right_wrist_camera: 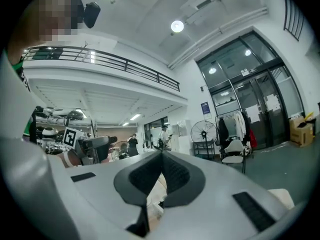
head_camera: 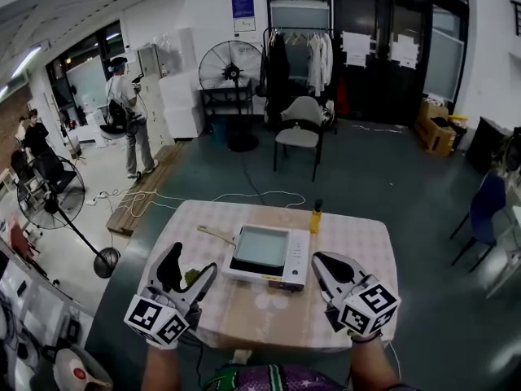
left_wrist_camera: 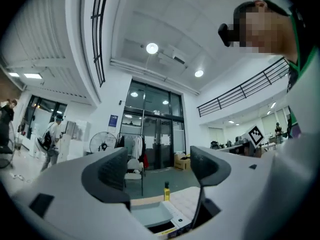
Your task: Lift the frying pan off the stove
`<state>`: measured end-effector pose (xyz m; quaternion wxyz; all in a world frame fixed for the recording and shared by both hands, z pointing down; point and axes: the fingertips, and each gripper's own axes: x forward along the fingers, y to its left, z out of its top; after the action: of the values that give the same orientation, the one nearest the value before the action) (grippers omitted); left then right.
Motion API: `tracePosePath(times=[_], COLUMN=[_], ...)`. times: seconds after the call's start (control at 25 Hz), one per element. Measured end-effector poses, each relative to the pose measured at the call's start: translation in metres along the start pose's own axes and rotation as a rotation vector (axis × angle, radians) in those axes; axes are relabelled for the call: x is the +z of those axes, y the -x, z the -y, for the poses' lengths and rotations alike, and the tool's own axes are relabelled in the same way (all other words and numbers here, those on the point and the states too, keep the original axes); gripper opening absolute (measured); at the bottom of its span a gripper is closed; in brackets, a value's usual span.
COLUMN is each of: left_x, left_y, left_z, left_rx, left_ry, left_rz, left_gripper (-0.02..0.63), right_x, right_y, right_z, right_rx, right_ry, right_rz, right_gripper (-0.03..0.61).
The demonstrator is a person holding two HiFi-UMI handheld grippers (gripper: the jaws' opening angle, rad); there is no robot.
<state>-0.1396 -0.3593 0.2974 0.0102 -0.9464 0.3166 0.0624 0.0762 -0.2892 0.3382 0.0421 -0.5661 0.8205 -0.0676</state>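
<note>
A white tabletop stove (head_camera: 264, 257) with a flat grey top sits in the middle of the checked tablecloth (head_camera: 358, 239). I see no frying pan in any view. My left gripper (head_camera: 193, 265) hovers over the table's near left corner, open, with nothing between its fingers. In the left gripper view its jaws (left_wrist_camera: 160, 169) stand apart, framing the stove (left_wrist_camera: 150, 213) and a yellow bottle (left_wrist_camera: 166, 191). My right gripper (head_camera: 319, 261) is at the stove's near right, shut and holding nothing. In the right gripper view its pads (right_wrist_camera: 161, 173) meet.
A yellow bottle (head_camera: 315, 217) stands behind the stove and a wooden spatula (head_camera: 215, 235) lies to its left. Something green (head_camera: 192, 277) lies by the left gripper. Beyond the table are a chair (head_camera: 299, 133), a floor fan (head_camera: 230, 70) and cables (head_camera: 163, 198). People stand far left.
</note>
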Motion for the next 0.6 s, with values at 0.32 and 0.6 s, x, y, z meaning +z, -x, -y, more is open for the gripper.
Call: tracePosePath(times=[0.32, 0.6], left_x=[-0.018, -0.079], left_y=[-0.045, -0.092], left_z=[-0.069, -0.108], left_rx=[-0.051, -0.286], left_ry=[-0.252, -0.433], left_rz=[-0.05, -0.236], left_gripper=[0.5, 0.502], right_x=[-0.007, -0.02], right_y=[-0.054, -0.094], right_z=[0.015, 0.026], right_rx=[-0.039, -0.082], right_ry=[-0.015, -0.036], right_rz=[-0.011, -0.037], right_gripper=[0.008, 0.008])
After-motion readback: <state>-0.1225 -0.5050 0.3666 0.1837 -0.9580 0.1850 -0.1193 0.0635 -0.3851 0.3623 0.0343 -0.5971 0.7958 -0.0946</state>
